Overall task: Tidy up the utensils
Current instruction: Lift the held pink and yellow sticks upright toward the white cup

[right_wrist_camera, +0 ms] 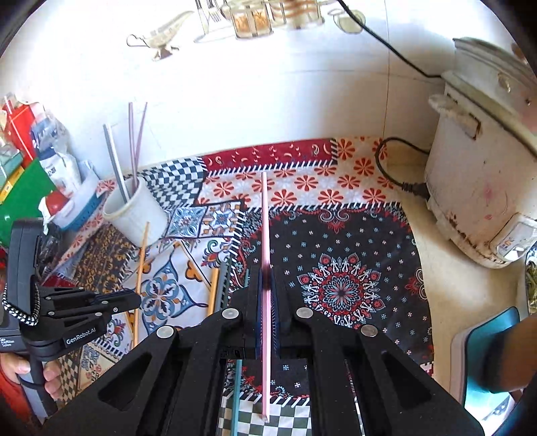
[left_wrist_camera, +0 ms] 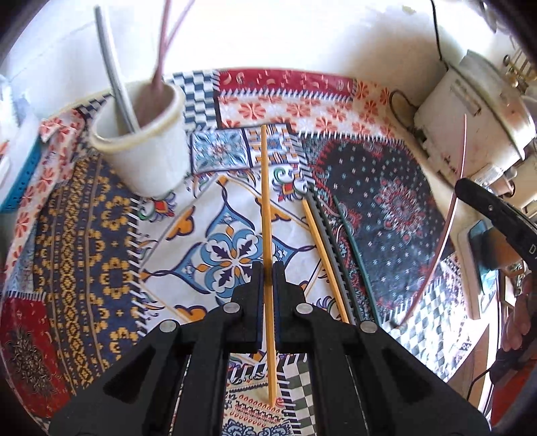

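My left gripper (left_wrist_camera: 267,268) is shut on an orange chopstick (left_wrist_camera: 265,187) and holds it above the patchwork cloth (left_wrist_camera: 84,208), pointing toward the back. A white cup (left_wrist_camera: 147,147) at the left back holds a grey chopstick (left_wrist_camera: 110,70) and two pink ones (left_wrist_camera: 164,43). On the cloth lie an orange (left_wrist_camera: 322,255), a grey (left_wrist_camera: 332,255) and a green chopstick (left_wrist_camera: 355,255). My right gripper (right_wrist_camera: 266,271) is shut on a pink chopstick (right_wrist_camera: 265,234), raised over the dark patch. The cup (right_wrist_camera: 134,214) and the left gripper (right_wrist_camera: 134,298) with its orange chopstick (right_wrist_camera: 142,255) show in the right wrist view.
A white rice cooker (right_wrist_camera: 483,174) with a black cord (right_wrist_camera: 396,174) stands at the right on the white counter. Packets and a blue-rimmed tub (right_wrist_camera: 77,204) crowd the left back. Glassware (right_wrist_camera: 255,20) stands by the back wall. A teal-edged board (right_wrist_camera: 486,352) lies at the right front.
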Available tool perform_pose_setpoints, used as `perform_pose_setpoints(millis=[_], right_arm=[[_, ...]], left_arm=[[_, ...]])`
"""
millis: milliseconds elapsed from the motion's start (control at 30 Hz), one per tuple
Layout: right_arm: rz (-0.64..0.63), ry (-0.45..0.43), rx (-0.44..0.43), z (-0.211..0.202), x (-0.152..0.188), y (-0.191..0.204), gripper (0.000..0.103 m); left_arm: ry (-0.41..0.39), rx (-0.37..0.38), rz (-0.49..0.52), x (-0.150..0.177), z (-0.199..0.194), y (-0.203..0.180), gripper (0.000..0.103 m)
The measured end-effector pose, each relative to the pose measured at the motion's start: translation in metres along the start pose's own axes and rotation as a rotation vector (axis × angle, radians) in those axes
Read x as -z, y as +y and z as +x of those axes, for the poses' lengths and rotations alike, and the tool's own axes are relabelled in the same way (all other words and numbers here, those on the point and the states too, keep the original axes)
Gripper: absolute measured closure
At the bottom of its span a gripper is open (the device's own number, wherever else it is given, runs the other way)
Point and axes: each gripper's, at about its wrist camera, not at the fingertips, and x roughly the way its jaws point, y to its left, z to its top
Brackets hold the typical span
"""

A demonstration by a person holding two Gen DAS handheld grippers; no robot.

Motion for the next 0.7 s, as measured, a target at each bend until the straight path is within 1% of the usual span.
perform_pose_setpoints(millis=[200, 367, 500, 567, 700], right_arm=[[-0.006, -0.054, -0.008, -0.023, -0.006, 0.007, 0.099], [-0.017, -0.09, -0.013, -0.036, -0.013, 0.017, 0.099], [-0.029, -0.111, -0.017, -0.041, -0.019, 0.024, 0.099], [-0.035, -0.12, -0.022, -0.043, -0.022, 0.027, 0.099], [-0.05, -0.132, -0.031, -0.044, -0.029, 0.035, 0.099]], left_arm=[[-0.071, 0.0, -0.012, 0.005, -0.036, 0.005, 0.1], [-0.119, 0.004, -0.03, 0.003, -0.058, 0.01, 0.1], [-0.156, 0.005, -0.04, 0.001, -0.074, 0.014, 0.101], [-0.174, 0.004, -0.045, 0.0, -0.081, 0.017, 0.103], [-0.214, 0.0, -0.065, -0.002, -0.096, 0.023, 0.103]])
